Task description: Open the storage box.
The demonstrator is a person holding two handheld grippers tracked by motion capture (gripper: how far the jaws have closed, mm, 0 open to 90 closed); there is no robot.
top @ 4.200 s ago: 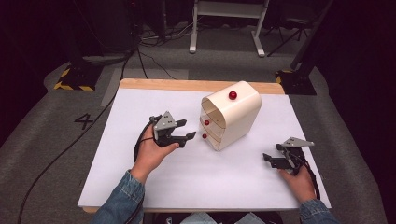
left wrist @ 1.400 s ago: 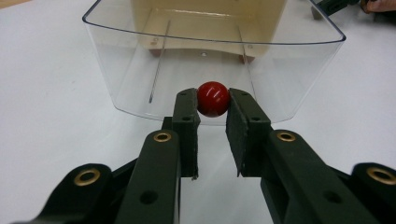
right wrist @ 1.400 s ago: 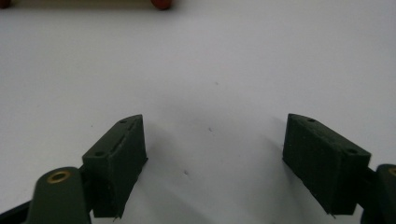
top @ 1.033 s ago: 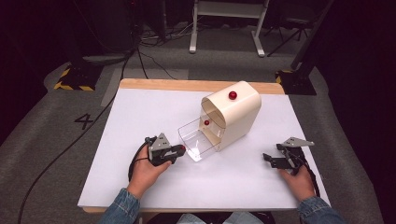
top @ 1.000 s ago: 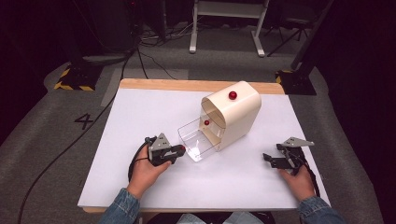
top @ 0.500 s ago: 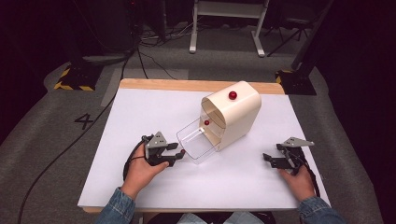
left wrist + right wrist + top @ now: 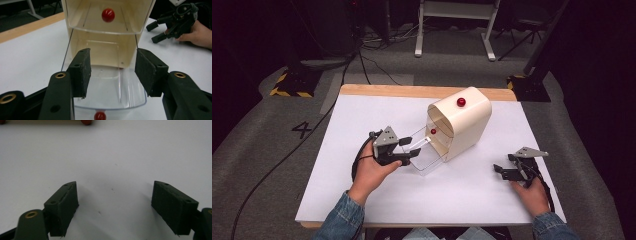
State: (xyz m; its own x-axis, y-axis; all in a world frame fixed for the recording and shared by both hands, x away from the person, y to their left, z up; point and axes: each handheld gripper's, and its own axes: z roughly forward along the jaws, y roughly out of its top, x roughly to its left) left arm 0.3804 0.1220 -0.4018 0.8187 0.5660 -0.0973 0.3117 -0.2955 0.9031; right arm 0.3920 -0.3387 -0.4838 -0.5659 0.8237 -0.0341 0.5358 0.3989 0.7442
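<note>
White tabletop (image 7: pixel 362 195) on grey carpet (image 7: pixel 257 165)

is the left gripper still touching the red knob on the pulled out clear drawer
Apart. In the left gripper view the left gripper has just been opening, and its pads stand wide over the clear drawer, with the red knob below and between them, untouched.

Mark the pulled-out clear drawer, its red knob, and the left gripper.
clear drawer (image 7: pixel 110 92), left gripper view, on its clear floor.
red knob (image 7: pixel 100 116), left gripper view, on the ball at the drawer's front.
left gripper (image 7: pixel 411 147), high view, midway between its fingertips.
</note>
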